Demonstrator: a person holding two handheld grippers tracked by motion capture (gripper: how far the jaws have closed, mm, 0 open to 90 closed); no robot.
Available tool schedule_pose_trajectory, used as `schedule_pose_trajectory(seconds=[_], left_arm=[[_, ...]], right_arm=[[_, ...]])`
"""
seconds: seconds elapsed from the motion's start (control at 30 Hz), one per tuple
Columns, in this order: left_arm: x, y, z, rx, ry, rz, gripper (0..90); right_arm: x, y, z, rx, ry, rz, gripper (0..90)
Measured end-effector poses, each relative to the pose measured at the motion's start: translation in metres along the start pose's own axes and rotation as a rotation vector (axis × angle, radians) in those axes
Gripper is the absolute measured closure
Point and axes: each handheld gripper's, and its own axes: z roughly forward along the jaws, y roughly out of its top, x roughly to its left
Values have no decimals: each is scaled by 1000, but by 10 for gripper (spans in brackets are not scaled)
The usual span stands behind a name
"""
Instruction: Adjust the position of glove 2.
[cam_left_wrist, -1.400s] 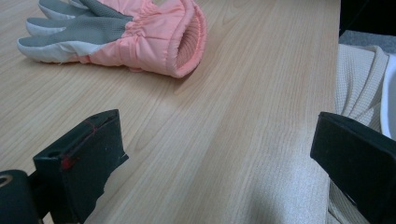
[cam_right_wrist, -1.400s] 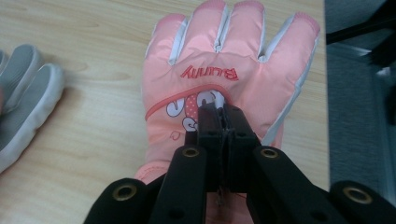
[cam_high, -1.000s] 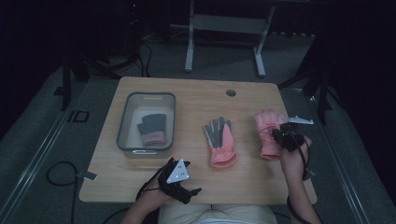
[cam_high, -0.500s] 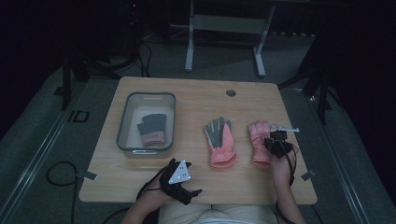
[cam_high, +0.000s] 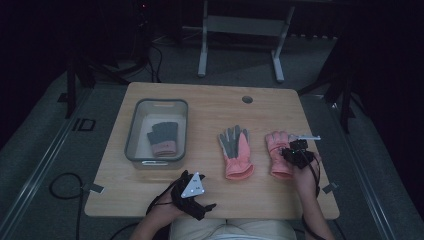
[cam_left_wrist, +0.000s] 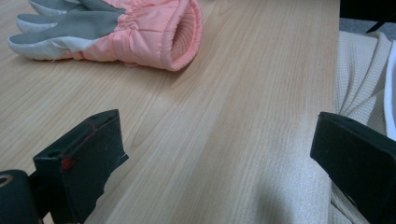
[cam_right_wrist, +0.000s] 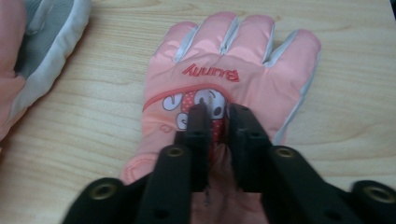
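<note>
A pink glove (cam_high: 276, 159) printed "Bunny" (cam_right_wrist: 233, 51) lies back-up on the right of the wooden table (cam_high: 200, 107). My right gripper (cam_high: 296, 150) (cam_right_wrist: 218, 109) rests on its middle; the jaws have just been opening and stand slightly apart, a small ridge of glove fabric between them. Its mate (cam_high: 236, 152) (cam_left_wrist: 116, 28) (cam_right_wrist: 42, 32) lies palm-up at the table's centre, grey palm showing. My left gripper (cam_high: 202, 202) (cam_left_wrist: 215, 130) rests near the front edge, open wide over bare wood.
A clear plastic bin (cam_high: 131, 145) on the left of the table holds a dark grey glove with a pink cuff (cam_high: 162, 137). A round cable hole (cam_high: 247, 99) sits near the far edge. The person's cream clothing (cam_left_wrist: 359, 70) is at the front edge.
My right gripper carried the pink glove down and leftwards onto the table beside its mate, and its jaws have parted a little. The left gripper has not moved.
</note>
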Motion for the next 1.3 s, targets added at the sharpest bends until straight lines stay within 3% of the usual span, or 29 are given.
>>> schedule_pose_trajectory(seconds=[0.2,0.43,0.63,0.83,0.97,1.13,1.3], left_arm=[[0,-1,2,7,-10,-3,22],[2,-1,1,-1,-6,-19,22],[2,-2,1,5,-7,-16,22],[3,-2,1,8,-6,-12,22],[2,-2,1,11,-6,-10,22],[1,-2,2,14,-6,-10,22],[2,-2,1,12,-3,-8,22]], right_arm=[[-10,11,-9,-24,18,-99,682],[-12,12,-5,-14,55,-92,621],[-4,4,5,4,29,-172,575],[2,-1,14,9,-4,-187,612],[2,-3,17,4,1,-173,720],[5,-1,17,7,-5,-160,828],[4,4,9,-4,-1,-139,848]])
